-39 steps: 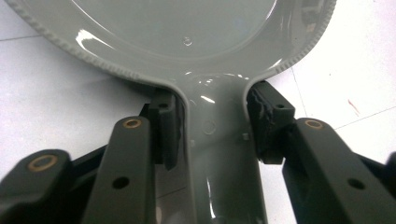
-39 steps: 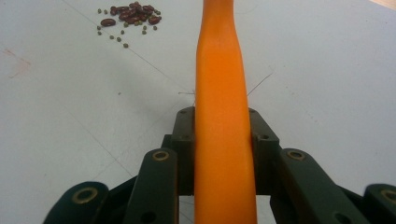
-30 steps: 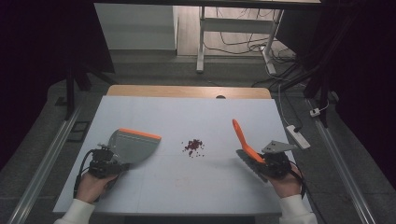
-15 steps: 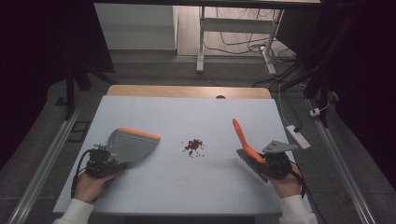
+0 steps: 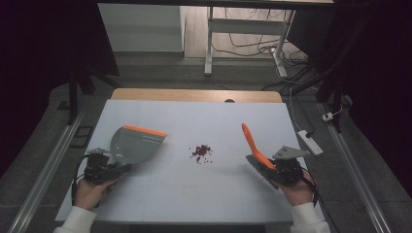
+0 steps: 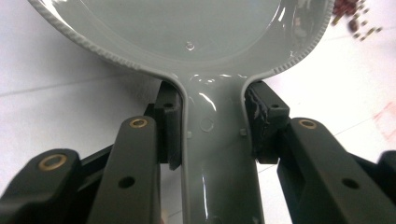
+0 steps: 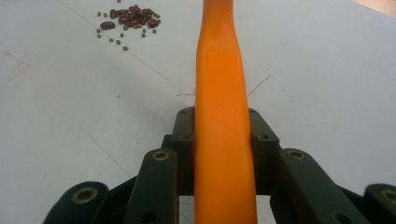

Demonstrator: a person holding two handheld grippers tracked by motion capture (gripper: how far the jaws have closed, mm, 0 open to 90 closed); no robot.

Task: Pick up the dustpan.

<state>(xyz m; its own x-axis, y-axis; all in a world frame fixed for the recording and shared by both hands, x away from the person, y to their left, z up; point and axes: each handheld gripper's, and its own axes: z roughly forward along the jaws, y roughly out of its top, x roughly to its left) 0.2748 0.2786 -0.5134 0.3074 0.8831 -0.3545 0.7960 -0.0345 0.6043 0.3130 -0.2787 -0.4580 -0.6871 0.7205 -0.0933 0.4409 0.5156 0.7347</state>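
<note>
high view shows a pale white table (image 5: 204, 194) with a strip of bare wood along its far edge, standing on grey floor in a dark room; metal rails run along both long sides, a white desk frame and loose cables lie beyond the far edge, and a white power strip (image 5: 309, 141) rests on the floor off the right edge. the left gripper (image 5: 99, 167) sits near the left front corner, its fingers (image 6: 169, 126) pinching the neck of a grey dustpan (image 5: 133, 144) whose orange lip points away from them, toward the middle of the table. the right gripper (image 5: 282, 170) sits near the right front corner, its fingers (image 7: 184, 140) clamped on the orange handle of a brush (image 5: 252, 145), the handle rising up and away from them while the dark bristles lie just beside them on the table. between the two pairs of fingers, ahead of both and well apart from each, lies a small pile of red beans (image 5: 201, 152) with a few tiny greenish grains scattered around it. left gripper view catches the beans (image 6: 350, 14) just past the pan's right rim; right gripper view has them (image 7: 130, 18) ahead and to the left of the handle. the surface around the pile is bare on every side, with wide room toward the far edge and between the tools; a faint reddish smear marks the table nearer the front.
</note>
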